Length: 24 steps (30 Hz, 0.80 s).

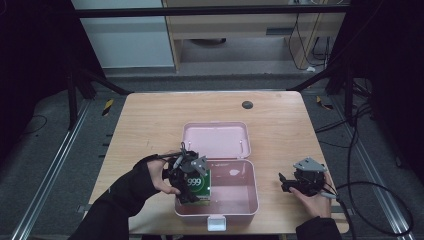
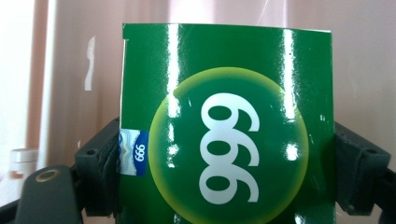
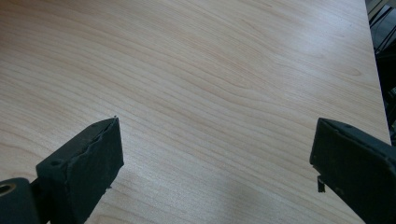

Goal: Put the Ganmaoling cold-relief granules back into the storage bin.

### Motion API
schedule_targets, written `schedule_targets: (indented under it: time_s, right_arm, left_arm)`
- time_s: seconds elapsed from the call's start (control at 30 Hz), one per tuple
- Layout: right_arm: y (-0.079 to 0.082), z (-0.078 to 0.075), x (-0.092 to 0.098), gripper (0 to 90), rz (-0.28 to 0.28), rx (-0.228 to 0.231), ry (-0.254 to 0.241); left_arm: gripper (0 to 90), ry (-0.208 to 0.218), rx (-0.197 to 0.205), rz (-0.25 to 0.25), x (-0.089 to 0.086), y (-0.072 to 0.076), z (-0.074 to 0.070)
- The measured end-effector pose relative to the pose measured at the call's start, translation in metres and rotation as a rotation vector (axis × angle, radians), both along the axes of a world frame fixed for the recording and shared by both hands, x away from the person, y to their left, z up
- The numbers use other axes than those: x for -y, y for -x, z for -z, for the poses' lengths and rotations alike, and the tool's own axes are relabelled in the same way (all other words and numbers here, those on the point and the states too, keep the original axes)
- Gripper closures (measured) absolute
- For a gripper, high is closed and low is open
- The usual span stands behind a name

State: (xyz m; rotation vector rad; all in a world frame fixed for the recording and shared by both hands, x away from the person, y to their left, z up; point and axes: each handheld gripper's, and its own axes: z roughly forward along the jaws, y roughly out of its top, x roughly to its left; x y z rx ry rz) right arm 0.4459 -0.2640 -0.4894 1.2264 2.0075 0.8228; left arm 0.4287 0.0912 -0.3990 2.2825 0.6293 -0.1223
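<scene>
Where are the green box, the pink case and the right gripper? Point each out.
green box [image 2: 224, 140]: left gripper view, its printed face.
pink case [image 1: 252, 192]: high view, right wall of its base.
right gripper [image 1: 284, 182]: high view, between its jaw tips.

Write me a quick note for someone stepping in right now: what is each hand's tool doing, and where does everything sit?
Left tool: shut on the green box marked 999, holding it over the left part of the open pink case; whether the box touches the bottom cannot be told.
Right tool: open, holding nothing, low over the bare wooden table, right of the case.
Case: lid folded back, away from the person.
Done: box picked up and brought to the case.
Left, probably: set the box down inside, let go, perhaps close the lid.
</scene>
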Motion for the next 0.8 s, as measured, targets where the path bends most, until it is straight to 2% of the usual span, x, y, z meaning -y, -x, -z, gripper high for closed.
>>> schedule_targets:
  time_s: [0.13, 0.3, 0.43, 0.53, 0.7, 0.73, 0.8]
  right_arm:
    - [0.0, 0.0, 0.0, 2.5, 0.0, -0.005, 0.001]
    - [0.0, 0.0, 0.0, 2.0, 0.003, -0.004, 0.003]
    - [0.0, 0.0, 0.0, 1.8, 0.001, -0.003, 0.009]
    - [0.0, 0.001, -0.001, 1.5, 0.001, -0.006, 0.011]
    - [0.0, 0.001, -0.001, 1.5, 0.001, -0.007, 0.013]
    - [0.0, 0.001, -0.001, 1.5, 0.002, -0.007, 0.014]
    - [0.0, 0.0, -0.001, 1.5, 0.003, -0.009, 0.008]
  left_arm:
    - [13.7, -0.007, 0.003, 0.005, -0.001, -0.001, 0.005]
    - [13.0, 0.009, -0.006, -0.025, 0.0, 0.001, 0.014]
    - [9.7, 0.02, -0.015, -0.021, 0.0, 0.002, 0.015]
    - [10.2, 0.049, -0.002, -0.025, -0.002, 0.001, 0.004]
    - [11.6, 0.03, 0.043, 0.026, -0.009, -0.001, -0.009]
    - [12.2, 0.038, 0.062, 0.037, -0.013, -0.002, -0.017]
    - [14.3, 0.043, 0.076, 0.037, -0.015, -0.002, -0.021]
